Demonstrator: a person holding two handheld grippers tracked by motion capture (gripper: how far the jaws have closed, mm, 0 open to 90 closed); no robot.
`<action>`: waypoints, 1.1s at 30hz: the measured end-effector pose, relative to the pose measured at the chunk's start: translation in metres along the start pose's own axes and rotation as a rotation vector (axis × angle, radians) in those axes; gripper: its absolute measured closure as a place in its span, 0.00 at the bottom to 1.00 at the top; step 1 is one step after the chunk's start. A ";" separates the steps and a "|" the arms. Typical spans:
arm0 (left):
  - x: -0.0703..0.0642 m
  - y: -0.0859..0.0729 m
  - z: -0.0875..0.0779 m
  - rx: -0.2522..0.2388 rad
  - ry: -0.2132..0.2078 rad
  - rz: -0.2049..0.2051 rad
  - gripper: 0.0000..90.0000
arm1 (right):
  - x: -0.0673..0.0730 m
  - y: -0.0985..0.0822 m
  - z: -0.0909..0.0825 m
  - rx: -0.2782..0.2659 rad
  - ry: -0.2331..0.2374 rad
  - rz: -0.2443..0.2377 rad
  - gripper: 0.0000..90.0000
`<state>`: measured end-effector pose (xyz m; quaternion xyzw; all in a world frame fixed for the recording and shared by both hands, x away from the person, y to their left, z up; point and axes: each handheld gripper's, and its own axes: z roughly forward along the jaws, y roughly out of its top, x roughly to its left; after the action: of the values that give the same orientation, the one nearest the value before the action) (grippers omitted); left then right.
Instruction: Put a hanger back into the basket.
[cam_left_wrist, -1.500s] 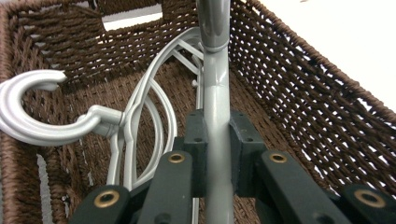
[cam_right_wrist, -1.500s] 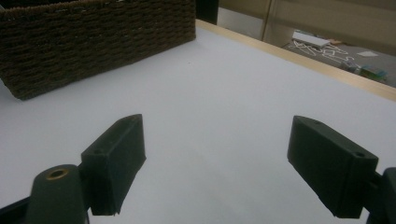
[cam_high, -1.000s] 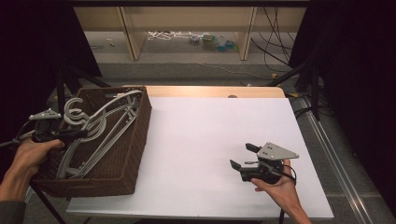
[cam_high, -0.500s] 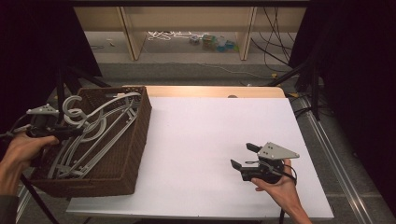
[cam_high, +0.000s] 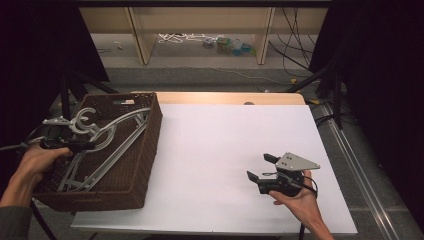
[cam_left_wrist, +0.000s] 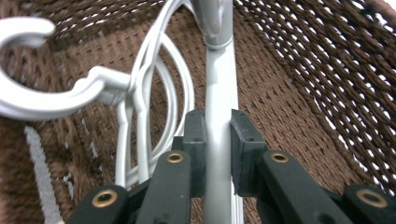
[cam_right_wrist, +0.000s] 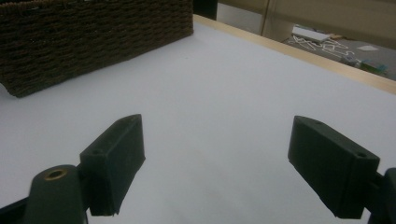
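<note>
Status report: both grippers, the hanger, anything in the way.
Left gripper shut on grey hanger inside wicker basket. Right gripper open, empty, over white table. White hangers lie alongside the held one.

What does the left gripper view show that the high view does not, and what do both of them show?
Left gripper view alone: the left claw has its pads pressed on the flat grey bar of a hanger, seen close, with the open weave of the wicker basket behind it.

High view alone: the white table, the right claw open above it in the person's hand, and shelves behind.

Both: the basket, the grey and white hangers inside it, and the left claw at a hanger.
</note>
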<state>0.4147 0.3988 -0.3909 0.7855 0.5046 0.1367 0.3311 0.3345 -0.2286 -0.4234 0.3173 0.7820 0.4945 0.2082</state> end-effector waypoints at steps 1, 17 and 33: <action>0.001 -0.001 0.001 0.000 0.013 -0.014 0.86 | 0.000 0.000 0.000 0.000 0.002 -0.003 0.22; 0.003 -0.005 0.006 0.076 0.223 -0.078 0.62 | 0.000 0.000 0.000 0.002 0.000 0.003 0.21; -0.051 0.003 -0.029 -0.247 0.164 -0.069 0.38 | 0.001 -0.001 0.001 -0.028 -0.005 0.009 0.20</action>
<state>0.3775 0.3635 -0.3618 0.7071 0.5361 0.2501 0.3874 0.3345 -0.2278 -0.4245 0.3193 0.7729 0.5056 0.2125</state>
